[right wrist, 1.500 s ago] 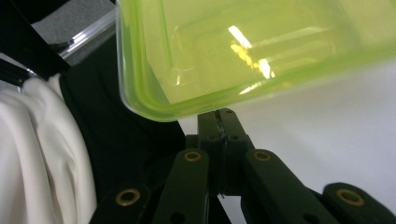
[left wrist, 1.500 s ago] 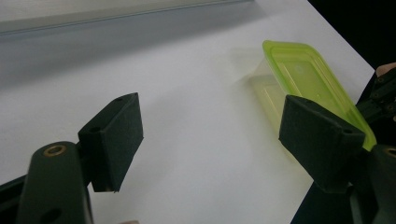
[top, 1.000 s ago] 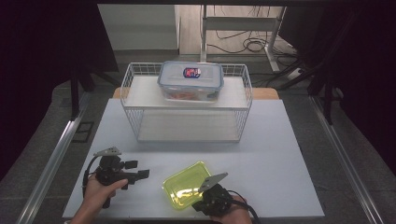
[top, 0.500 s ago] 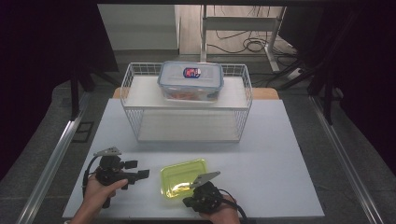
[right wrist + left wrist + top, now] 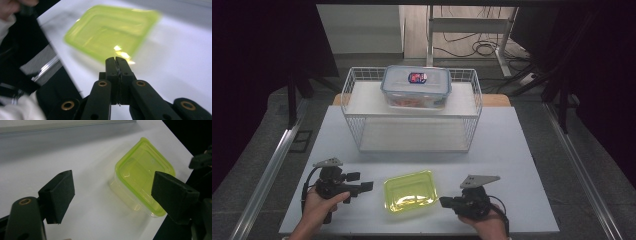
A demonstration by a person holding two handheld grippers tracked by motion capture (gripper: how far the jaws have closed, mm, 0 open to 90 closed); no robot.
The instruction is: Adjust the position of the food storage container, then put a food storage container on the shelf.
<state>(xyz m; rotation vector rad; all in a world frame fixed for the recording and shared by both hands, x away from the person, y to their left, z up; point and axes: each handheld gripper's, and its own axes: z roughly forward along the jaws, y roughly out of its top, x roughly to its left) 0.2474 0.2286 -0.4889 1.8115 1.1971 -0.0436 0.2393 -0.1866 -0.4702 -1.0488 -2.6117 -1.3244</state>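
Two claws flank the green box (image 5: pixel 410 192) at the near edge of the surface (image 5: pixel 512 150): the left claw (image 5: pixel 368 186) stands wide with nothing between its jaws, and the right claw (image 5: pixel 445 202) is pinched fully together on nothing, just clear of the box. A good grip probably means opening the right jaws first, then squaring them to a rim. Farther back, a clear tub (image 5: pixel 416 86) sits on the wire rack (image 5: pixel 412 107).

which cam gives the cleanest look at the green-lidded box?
Left gripper view: the green-lidded box is close and sharp, lid rim and clear base visible. High view shows it whole but small, between the grippers. Right gripper view has it motion-blurred.
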